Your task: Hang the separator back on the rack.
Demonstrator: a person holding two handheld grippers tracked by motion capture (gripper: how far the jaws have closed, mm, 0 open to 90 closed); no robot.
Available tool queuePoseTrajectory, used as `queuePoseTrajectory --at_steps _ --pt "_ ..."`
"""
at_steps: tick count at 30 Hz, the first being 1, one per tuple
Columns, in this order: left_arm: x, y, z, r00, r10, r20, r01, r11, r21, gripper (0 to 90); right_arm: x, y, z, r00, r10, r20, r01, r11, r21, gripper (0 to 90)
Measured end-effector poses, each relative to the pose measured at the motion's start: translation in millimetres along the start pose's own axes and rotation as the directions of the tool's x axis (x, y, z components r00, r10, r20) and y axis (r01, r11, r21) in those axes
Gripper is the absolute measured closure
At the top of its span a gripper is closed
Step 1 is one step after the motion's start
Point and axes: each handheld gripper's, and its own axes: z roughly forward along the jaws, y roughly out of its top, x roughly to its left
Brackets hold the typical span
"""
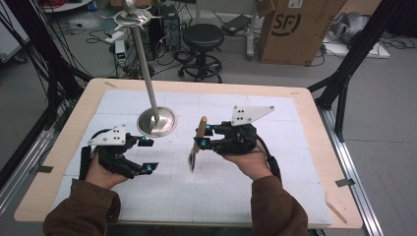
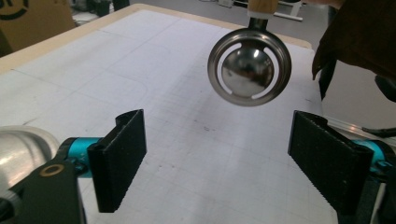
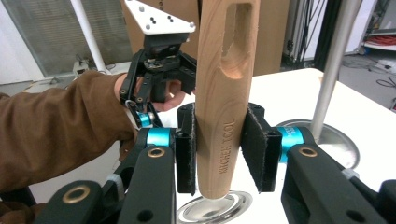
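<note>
A utensil with a pale wooden handle (image 1: 200,132) and a round metal head (image 1: 192,161) hangs upright over the white mat, head down. My right gripper (image 1: 203,136) is shut on the handle; in the right gripper view both pads clamp the handle (image 3: 224,93) at my right gripper (image 3: 219,147), with the metal head (image 3: 215,207) just below. My left gripper (image 1: 149,155) stands open to the left of the utensil. In the left gripper view the shiny head (image 2: 249,65), a ring around a small bowl, floats ahead of my left gripper (image 2: 222,163), whose jaws are wide apart and hold nothing.
A metal stand with a round base (image 1: 157,121) and a tall pole (image 1: 145,64) topped with hooks rises behind the grippers. The white mat (image 1: 206,196) covers a wooden table (image 1: 64,147). A stool (image 1: 202,37) and a cardboard box (image 1: 295,29) stand beyond the table.
</note>
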Motion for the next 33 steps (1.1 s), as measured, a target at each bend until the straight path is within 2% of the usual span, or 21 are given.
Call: queuePoseTrajectory --at_steps 4,11,19,22,25,33 --pt "3.0 -3.7 -5.6 0.9995 -0.001 -0.033 0.001 1.0000 0.004 14.7 -6.5 10.2 -4.9 0.9999 0.001 0.013 -0.001 1.0000 0.002 67.7" --pt "7.1 -6.9 -13.8 0.9982 -0.015 -0.058 0.014 0.9998 -0.016 7.9 -16.9 27.7 -7.9 0.9995 0.001 0.032 -0.002 0.9999 0.016 67.7" --pt "6.8 -9.5 -18.1 0.9982 -0.006 -0.059 0.006 0.9999 -0.009 6.1 -24.7 42.1 -3.7 0.9995 -0.005 0.032 0.004 0.9994 0.033 67.6" --pt "9.2 -10.0 -19.5 0.9978 -0.028 -0.060 0.027 0.9993 -0.025 6.1 -26.4 45.5 -2.9 0.9994 -0.014 0.032 0.014 0.9995 0.029 67.6" --pt "11.7 -10.5 -20.1 0.9973 -0.028 -0.068 0.026 0.9994 -0.022 6.1 -29.1 48.5 -5.2 0.9991 -0.010 0.040 0.010 0.9999 0.005 67.6" --pt "10.7 -11.4 -26.1 0.9953 -0.021 -0.094 0.018 0.9993 -0.032 6.1 -31.3 64.7 -0.8 0.9983 -0.028 0.051 0.026 0.9989 0.040 67.6"
